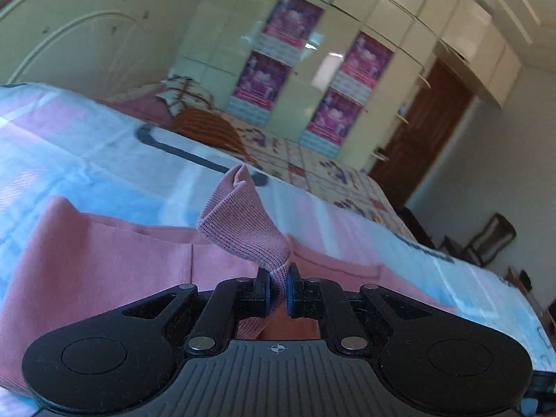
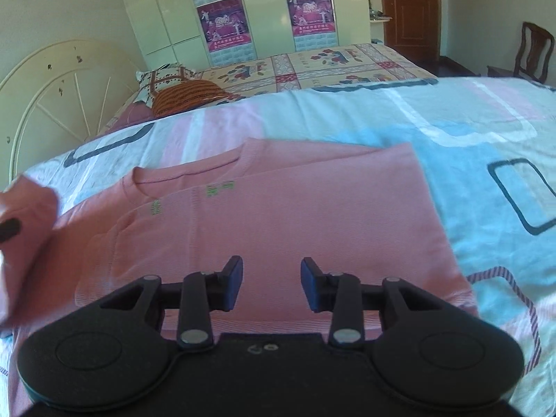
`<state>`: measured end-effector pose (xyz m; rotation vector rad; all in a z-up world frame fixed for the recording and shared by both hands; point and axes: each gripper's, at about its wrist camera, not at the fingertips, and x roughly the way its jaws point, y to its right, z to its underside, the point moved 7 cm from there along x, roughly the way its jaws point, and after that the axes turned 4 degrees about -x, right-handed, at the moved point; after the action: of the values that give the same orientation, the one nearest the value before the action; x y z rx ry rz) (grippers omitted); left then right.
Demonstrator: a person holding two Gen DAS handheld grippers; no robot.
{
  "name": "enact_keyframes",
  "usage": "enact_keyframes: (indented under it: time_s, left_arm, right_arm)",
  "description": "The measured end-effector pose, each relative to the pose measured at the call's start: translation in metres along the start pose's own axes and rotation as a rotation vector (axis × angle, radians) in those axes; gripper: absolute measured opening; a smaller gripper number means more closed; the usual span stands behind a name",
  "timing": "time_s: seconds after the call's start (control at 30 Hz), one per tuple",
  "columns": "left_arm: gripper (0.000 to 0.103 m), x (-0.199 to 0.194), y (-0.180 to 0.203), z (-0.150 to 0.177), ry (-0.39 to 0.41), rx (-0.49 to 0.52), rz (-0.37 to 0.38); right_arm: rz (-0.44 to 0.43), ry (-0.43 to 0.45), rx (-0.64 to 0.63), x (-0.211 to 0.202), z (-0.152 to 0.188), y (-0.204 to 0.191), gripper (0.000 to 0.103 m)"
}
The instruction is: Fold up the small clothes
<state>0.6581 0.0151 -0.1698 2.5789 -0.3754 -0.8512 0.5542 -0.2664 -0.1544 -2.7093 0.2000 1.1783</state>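
Fold partly done: pink sweater (image 2: 264, 208) flat on the bed (image 2: 451, 132), right side tucked in, left gripper (image 1: 278, 286) clamped on its ribbed cuff (image 1: 243, 215) mid-fold, right gripper (image 2: 271, 283) apart, empty above it.

I see the pink knit top (image 2: 271, 208) lying flat on the bed, neckline toward the headboard, with its right side folded in to a straight edge. Small green marks sit on its chest. Its body is smooth. On its left, a ribbed cuff (image 1: 250, 222) is lifted off the fabric and stands up in a twisted fold, while the sleeve behind it hangs bunched and raised.
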Motion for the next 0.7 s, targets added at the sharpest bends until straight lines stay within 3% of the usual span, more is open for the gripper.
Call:
enact_keyframes:
  time_s: [0.17, 0.3, 0.4, 0.47, 0.5, 0.53, 0.6, 0.7]
  left_arm:
    - [0.008, 0.025, 0.086, 0.029, -0.078, 0.139, 0.023]
    - [0.008, 0.037, 0.126, 0.058, -0.150, 0.238, -0.002]
    - [0.009, 0.050, 0.146, 0.079, -0.208, 0.346, -0.061]
    - [0.035, 0.054, 0.160, 0.092, -0.237, 0.440, -0.074]
    - [0.060, 0.049, 0.169, 0.092, -0.223, 0.463, -0.052]
    - [0.069, 0.044, 0.174, 0.091, -0.214, 0.460, -0.032]
    - [0.069, 0.025, 0.174, 0.083, -0.177, 0.449, -0.016]
    - [0.069, -0.016, 0.140, 0.070, -0.106, 0.400, -0.054]
  right_arm:
    - [-0.005, 0.008, 0.045, -0.010, 0.003, 0.032, 0.037]
    - [-0.008, 0.008, 0.082, -0.015, 0.006, 0.056, 0.037]
    - [-0.040, -0.007, 0.100, -0.016, 0.010, 0.067, 0.037]
    - [-0.059, -0.014, 0.110, -0.016, 0.012, 0.070, 0.041]
    - [-0.067, -0.015, 0.116, -0.015, 0.013, 0.070, 0.043]
    - [-0.082, -0.016, 0.124, -0.014, 0.013, 0.069, 0.048]
    - [-0.116, -0.017, 0.135, -0.011, 0.012, 0.065, 0.050]
    - [-0.160, -0.027, 0.131, -0.001, 0.011, 0.051, 0.051]
